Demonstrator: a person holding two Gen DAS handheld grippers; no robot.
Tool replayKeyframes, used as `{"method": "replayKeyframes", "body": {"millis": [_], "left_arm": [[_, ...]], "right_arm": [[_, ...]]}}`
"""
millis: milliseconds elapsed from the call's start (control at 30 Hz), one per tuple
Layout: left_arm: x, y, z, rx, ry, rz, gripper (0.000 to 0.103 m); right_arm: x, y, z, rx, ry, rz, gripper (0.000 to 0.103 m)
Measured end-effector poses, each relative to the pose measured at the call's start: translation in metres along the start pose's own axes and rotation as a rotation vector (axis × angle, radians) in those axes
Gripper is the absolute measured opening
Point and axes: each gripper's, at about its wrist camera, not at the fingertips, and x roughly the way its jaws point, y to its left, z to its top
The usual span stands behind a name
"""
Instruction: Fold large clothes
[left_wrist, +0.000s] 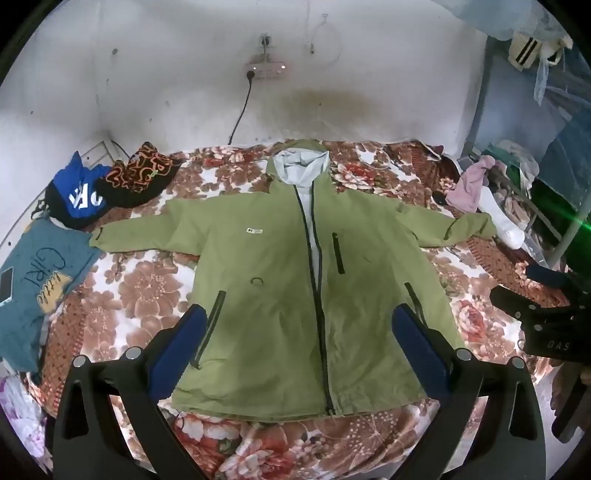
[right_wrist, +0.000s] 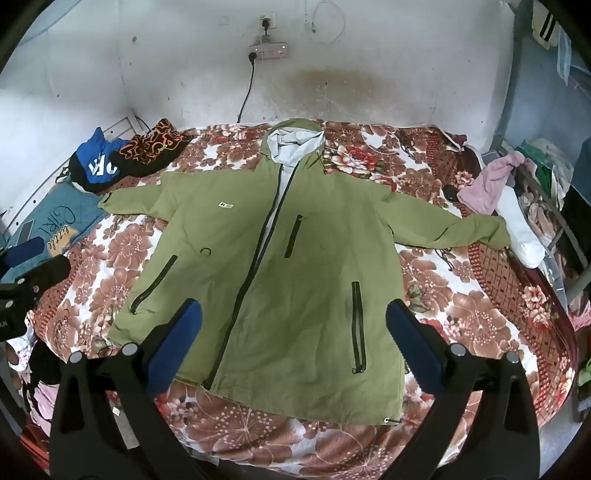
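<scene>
Green jacket (left_wrist: 273, 288) flat on the bed beyond both grippers' wide-apart, empty fingers (left_wrist: 192, 332).

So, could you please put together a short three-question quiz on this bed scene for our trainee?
1. True or false: the green hooded jacket lies face up on the floral blanket with both sleeves spread out.
2. Are the left gripper and right gripper holding the jacket? A) both B) only one C) neither
3. What white thing lies at the cuff of the sleeve on the picture's right side?

Key:
1. True.
2. C: both are open above it.
3. A white sock.
</scene>
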Motion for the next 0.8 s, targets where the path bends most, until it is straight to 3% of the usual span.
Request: {"method": "replayKeyframes", "body": {"millis": [33, 400, 533, 800], "left_arm": [[-0.001, 0.003, 0.000, -0.028, -0.009, -0.032, 0.098], [-0.002, 0.016, 0.001, -0.029, 0.013, -0.022, 0.098], [0.000, 0.010, 0.000, -0.015, 0.025, 0.002, 0.098], [0.001, 0.012, 0.000, 0.003, 0.040, -0.018, 0.098]], "right_arm": [[0.000, -0.001, 0.000, 0.007, 0.005, 0.000, 0.099], [-0.007, 0.002, -0.002, -0.001, -0.020, -0.025, 0.099], [-0.006, 0.003, -0.003, 0.023, -0.007, -0.004, 0.099], [-0.008, -0.007, -0.006, 0.058, -0.001, 0.015, 0.099]]}}
